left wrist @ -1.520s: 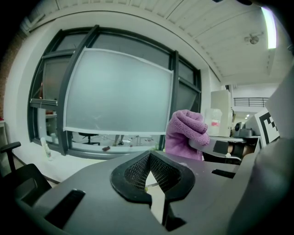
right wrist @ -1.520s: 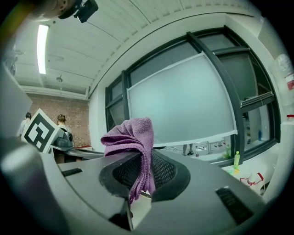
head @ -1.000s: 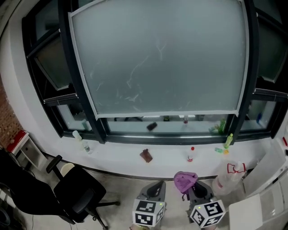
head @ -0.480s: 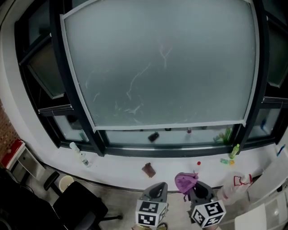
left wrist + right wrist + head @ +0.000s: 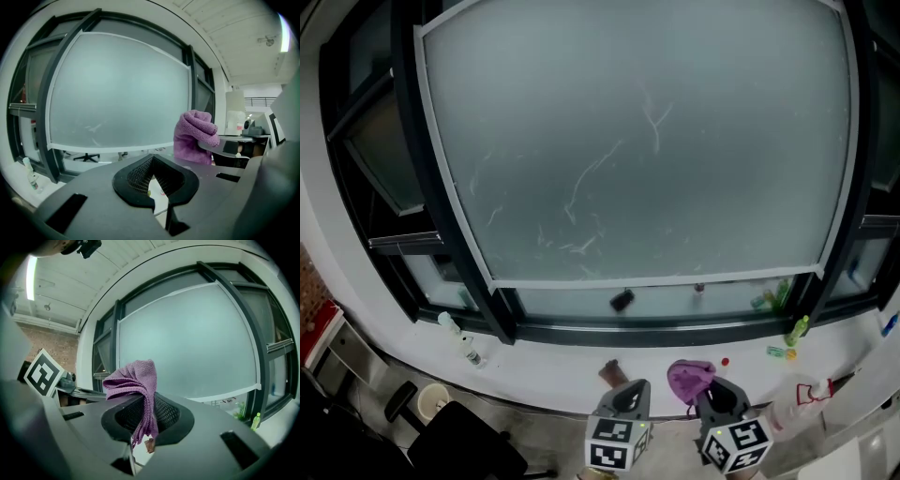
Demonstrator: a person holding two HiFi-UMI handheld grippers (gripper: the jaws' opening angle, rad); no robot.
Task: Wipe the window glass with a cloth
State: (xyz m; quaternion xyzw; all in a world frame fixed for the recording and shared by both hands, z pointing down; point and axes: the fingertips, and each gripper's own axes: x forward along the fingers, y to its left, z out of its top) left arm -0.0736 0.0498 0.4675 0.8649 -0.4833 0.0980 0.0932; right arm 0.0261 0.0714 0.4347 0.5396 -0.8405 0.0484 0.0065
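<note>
My right gripper [image 5: 145, 427] is closed on the purple cloth [image 5: 133, 380]. Only a thin fold sits between the jaws, and most of the cloth is bunched above them. My left gripper [image 5: 157, 180], just beside it, has its jaws together with nothing between them.

I think the main risk is that the cloth pulls out when I drag it over the pane, because the hold is so narrow. The hard jaw tips could then scrape the glass.

Ahead of and below the grippers, the white sill surface [image 5: 544, 361] carries a brown object [image 5: 612, 373], a small red-capped bottle [image 5: 725, 363], a green bottle [image 5: 797, 330] further to the right and a clear bottle [image 5: 472, 356] far to the left. A low reach could knock these over.

Beyond the sill, well apart from both grippers, the window glass [image 5: 628, 141] shows pale streaks, not yet touched.
</note>
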